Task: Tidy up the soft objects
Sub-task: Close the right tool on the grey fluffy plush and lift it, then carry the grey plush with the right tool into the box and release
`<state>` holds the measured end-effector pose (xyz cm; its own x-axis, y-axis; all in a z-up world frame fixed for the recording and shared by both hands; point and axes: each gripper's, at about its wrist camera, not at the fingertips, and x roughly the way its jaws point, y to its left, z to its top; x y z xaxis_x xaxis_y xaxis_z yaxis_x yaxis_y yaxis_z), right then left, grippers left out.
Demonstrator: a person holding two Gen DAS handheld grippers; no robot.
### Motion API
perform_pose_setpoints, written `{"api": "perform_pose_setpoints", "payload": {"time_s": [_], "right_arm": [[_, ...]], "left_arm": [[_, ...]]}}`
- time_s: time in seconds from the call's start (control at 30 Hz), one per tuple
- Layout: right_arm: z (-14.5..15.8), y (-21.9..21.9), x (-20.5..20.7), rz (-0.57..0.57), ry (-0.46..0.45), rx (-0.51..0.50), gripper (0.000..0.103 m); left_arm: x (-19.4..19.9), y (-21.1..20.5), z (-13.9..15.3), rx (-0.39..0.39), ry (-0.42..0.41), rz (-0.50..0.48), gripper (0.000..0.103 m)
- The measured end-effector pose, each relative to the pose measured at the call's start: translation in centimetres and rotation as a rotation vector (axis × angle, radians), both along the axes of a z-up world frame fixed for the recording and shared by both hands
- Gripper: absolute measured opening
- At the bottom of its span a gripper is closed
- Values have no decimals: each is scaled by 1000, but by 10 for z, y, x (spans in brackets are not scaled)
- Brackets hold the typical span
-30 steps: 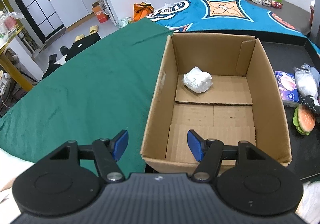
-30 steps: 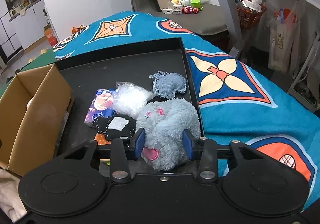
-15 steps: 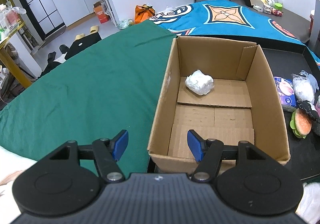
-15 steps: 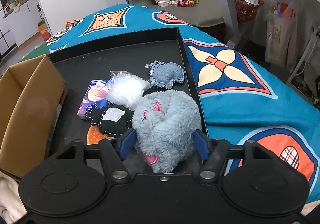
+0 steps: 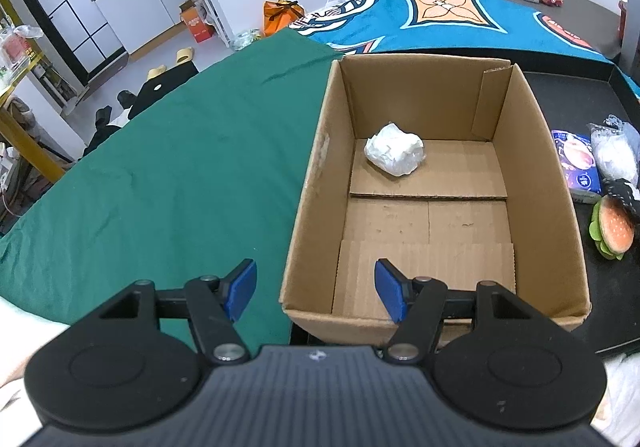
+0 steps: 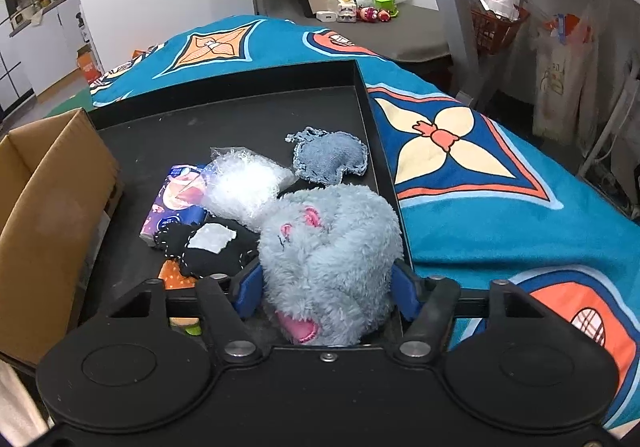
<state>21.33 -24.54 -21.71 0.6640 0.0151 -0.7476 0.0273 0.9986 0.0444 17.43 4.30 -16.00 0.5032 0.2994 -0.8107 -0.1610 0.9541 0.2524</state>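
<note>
A fluffy grey-blue plush [image 6: 332, 259] lies at the near right of the black tray [image 6: 240, 119]. My right gripper [image 6: 326, 293] is open, its blue fingers on either side of the plush. Beside it lie a black felt toy [image 6: 208, 247], a clear bag of white stuffing [image 6: 244, 187], a tissue pack [image 6: 176, 203] and a denim pouch [image 6: 328, 161]. My left gripper [image 5: 316, 293] is open and empty, straddling the near left wall of the cardboard box [image 5: 312, 183]. A white crumpled wad [image 5: 394, 155] lies inside the box.
A burger plush [image 5: 612, 233] lies on the tray right of the box. The box [image 6: 44, 207] stands at the tray's left end. Green cloth [image 5: 160, 175] covers the table left of the box; a blue patterned blanket [image 6: 480, 175] lies right of the tray.
My right gripper has opened wide; it was squeezing the grey-blue plush a second ago, and the plush now sits loose between the fingers. The left gripper has shifted slightly left.
</note>
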Motion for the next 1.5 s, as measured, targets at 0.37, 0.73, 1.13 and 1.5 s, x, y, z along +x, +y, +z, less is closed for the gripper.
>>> {"api": "perform_pose_setpoints", "payload": {"time_s": [0.37, 0.73, 1.13, 1.5], "right_arm": [[17, -6, -6, -5, -21, 27, 55], [42, -1, -14, 14, -65, 36, 56], [70, 26, -20, 116, -141, 45, 56], [88, 62, -22, 201, -171, 70, 56]], "left_arm": [[1, -1, 1, 2, 1, 9, 64], [-6, 7, 6, -42, -33, 23, 64], [-12, 13, 12, -65, -75, 33, 62], [-14, 20, 13, -123, -116, 24, 49]]}}
